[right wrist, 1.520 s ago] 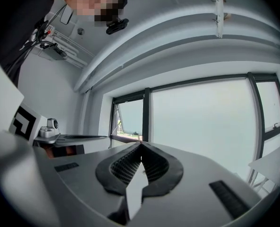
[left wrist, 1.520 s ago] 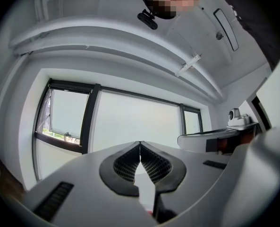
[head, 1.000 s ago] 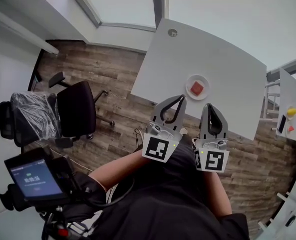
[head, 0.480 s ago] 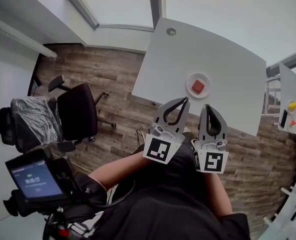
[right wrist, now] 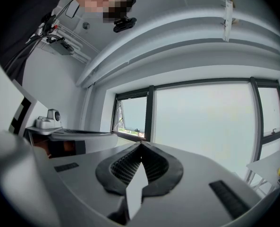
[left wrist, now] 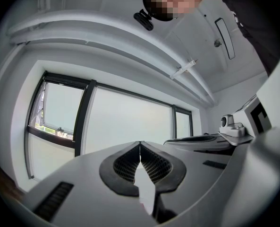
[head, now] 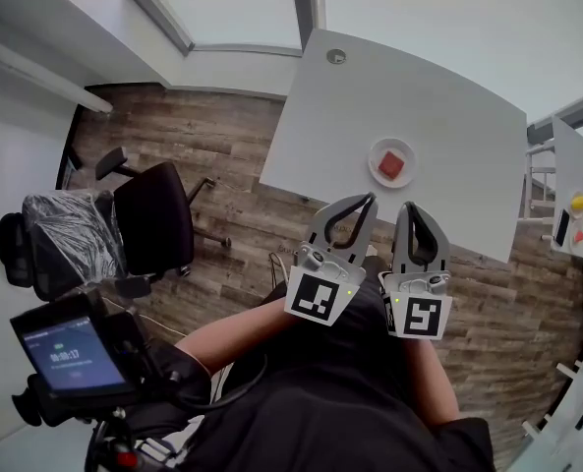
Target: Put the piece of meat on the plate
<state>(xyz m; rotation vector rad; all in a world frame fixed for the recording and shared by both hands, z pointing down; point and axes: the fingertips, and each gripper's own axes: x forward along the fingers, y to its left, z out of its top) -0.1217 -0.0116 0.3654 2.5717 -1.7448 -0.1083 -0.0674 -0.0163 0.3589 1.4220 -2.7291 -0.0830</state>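
Observation:
A red piece of meat (head: 391, 165) lies on a small white plate (head: 377, 154) on the white table (head: 370, 96), near its front edge. My left gripper (head: 367, 199) and my right gripper (head: 412, 207) hover side by side just short of that edge, below the plate. Both are shut with nothing between the jaws, and the tips meet in each gripper view. My left gripper (left wrist: 140, 144) and my right gripper (right wrist: 140, 145) point level at the windows, so neither gripper view shows the plate or the meat.
A black office chair (head: 153, 214) and a plastic-covered chair (head: 50, 234) stand on the wood floor at left. A second white table (head: 576, 205) at right carries small yellow and red items. A screen on a stand (head: 70, 357) sits at lower left.
The grippers stay put before the table edge; the left one has turned slightly. The view itself has shifted a little, so the plate sits marginally lower right.

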